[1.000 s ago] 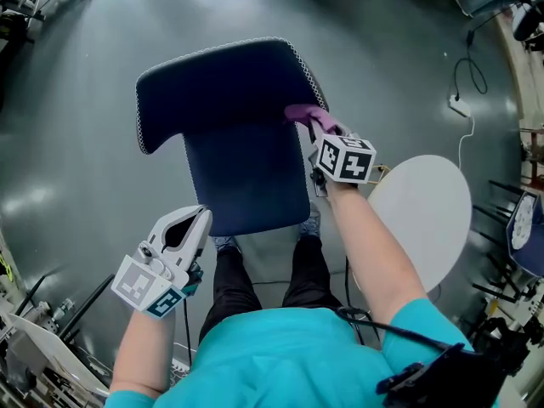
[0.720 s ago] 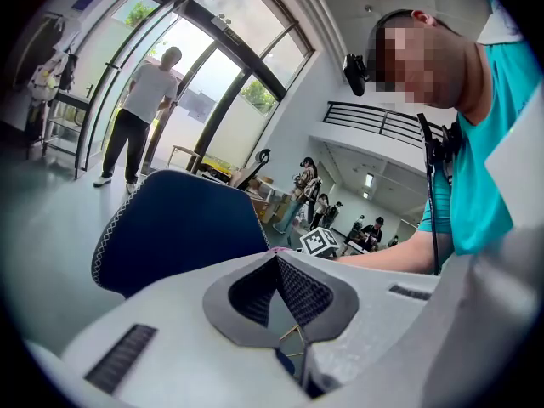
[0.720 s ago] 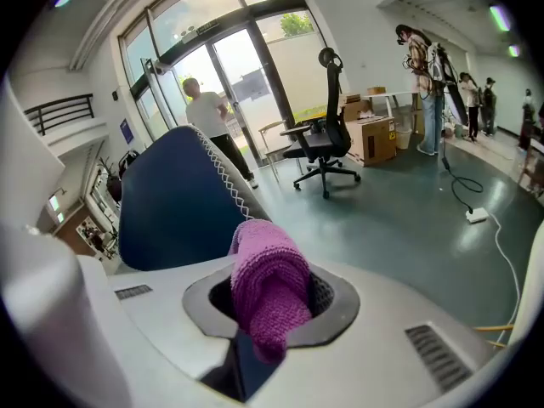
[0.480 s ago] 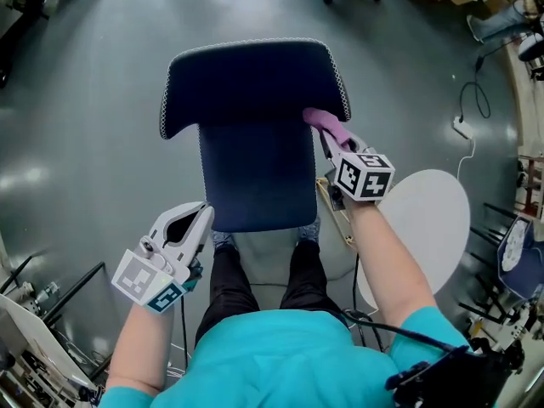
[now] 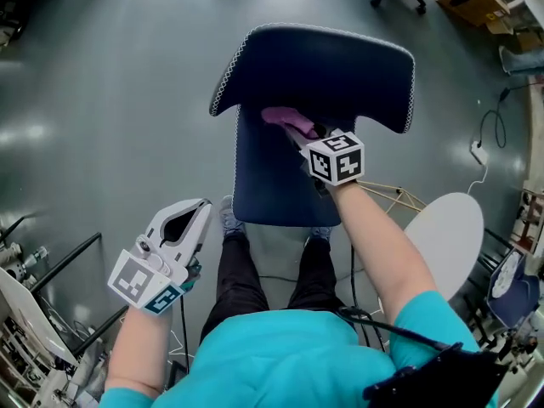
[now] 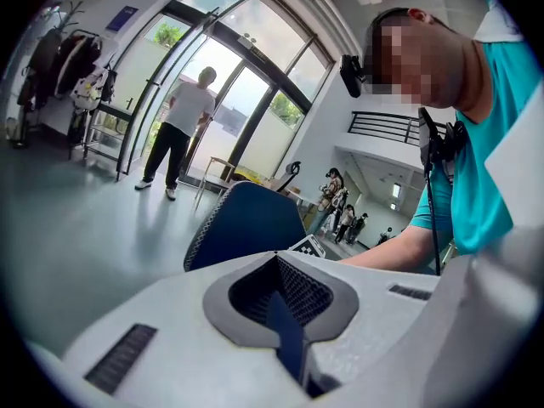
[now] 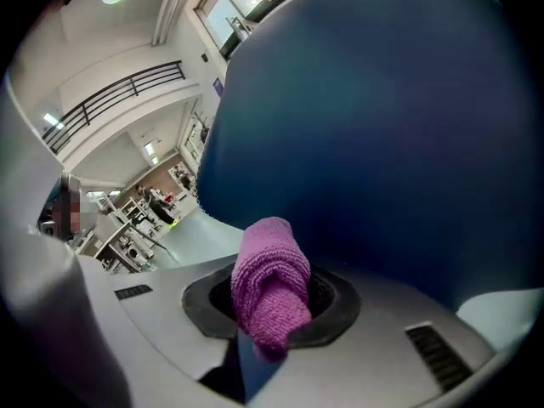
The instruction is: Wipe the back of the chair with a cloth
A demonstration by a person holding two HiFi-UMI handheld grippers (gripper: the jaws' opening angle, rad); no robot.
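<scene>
A dark blue chair with white-stitched edging stands in front of me in the head view. Its wide back fills the right gripper view. My right gripper is shut on a folded purple cloth, and the cloth lies against the chair back near its left side. My left gripper hangs low at the left, apart from the chair, with its jaws together and nothing between them. The chair back shows ahead of it in the left gripper view.
Grey floor lies all around the chair. A round white table top stands at the right, with a wooden frame beside it. A cable and plug lie at the far right. Metal racks are at the lower left. People stand far off.
The right gripper with the cloth has slid leftward across the chair back. The view has shifted, so the chair sits more to the right. The left gripper has held its place.
</scene>
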